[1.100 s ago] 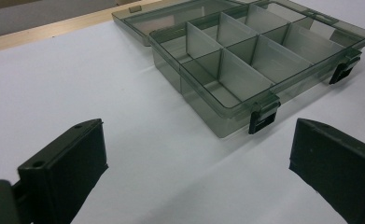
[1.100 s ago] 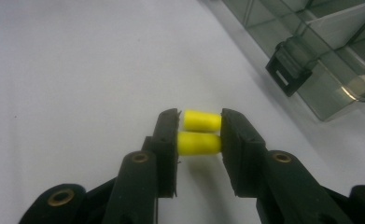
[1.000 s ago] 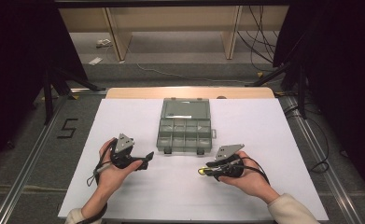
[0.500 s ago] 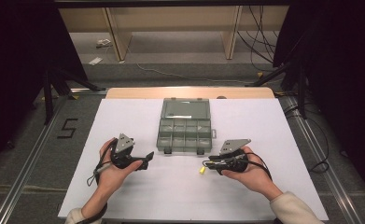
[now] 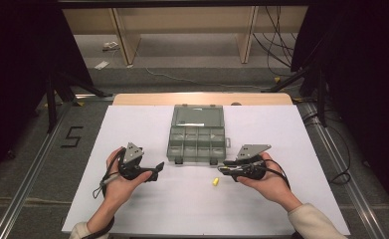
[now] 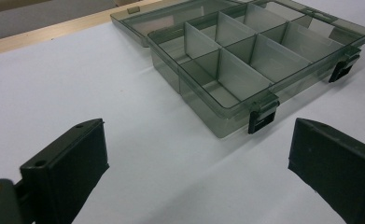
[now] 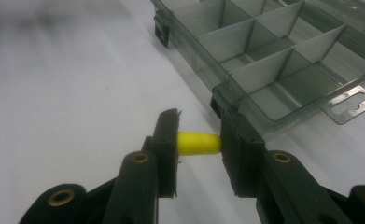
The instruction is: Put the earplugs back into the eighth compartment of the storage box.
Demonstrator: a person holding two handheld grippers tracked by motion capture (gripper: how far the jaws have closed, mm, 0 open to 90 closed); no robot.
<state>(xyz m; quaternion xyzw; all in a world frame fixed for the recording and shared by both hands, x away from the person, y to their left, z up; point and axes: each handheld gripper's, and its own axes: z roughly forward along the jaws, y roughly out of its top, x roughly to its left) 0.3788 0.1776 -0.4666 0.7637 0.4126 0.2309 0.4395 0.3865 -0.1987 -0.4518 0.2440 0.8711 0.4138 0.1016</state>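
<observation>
Left gripper [image 5: 154, 172] hovers wide open and empty near the organiser box [image 5: 197, 134]. Right gripper [image 7: 199, 149], part-closed, brackets a yellow plug [image 7: 199, 143] off the box's front edge, mid-worktop; whether it is gripped is unclear.

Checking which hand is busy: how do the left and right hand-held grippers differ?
The left hand-held gripper has jaws wide apart and empty; the right hand-held gripper has them narrower, clamping a yellow piece. Both sit before the open compartment box.
</observation>
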